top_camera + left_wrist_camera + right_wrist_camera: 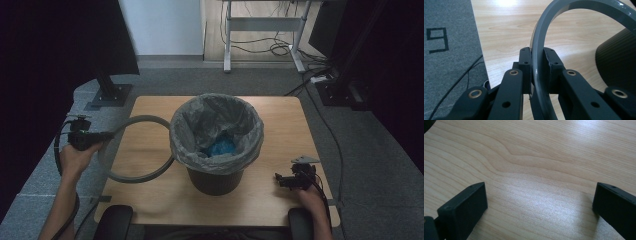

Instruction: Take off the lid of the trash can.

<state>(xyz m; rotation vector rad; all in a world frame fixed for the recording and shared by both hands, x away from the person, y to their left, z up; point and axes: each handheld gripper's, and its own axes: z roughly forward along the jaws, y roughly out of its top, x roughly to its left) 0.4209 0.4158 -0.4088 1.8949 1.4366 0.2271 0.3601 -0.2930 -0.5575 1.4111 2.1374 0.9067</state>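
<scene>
Jaws of the left gripper (539, 65) clamp the grey ring (539, 45); right gripper (540, 202) jaws stand apart.

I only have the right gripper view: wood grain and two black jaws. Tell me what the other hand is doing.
Observer: The left gripper is shut on a grey ring, gripping its band.
Operator: Say where that ring is.
Observer: Left of the bin, over the table edge; its far side is against the bin's bag.
Operator: Describe the bin.
Observer: Dark, lined with a grey bag, something blue inside.
</scene>
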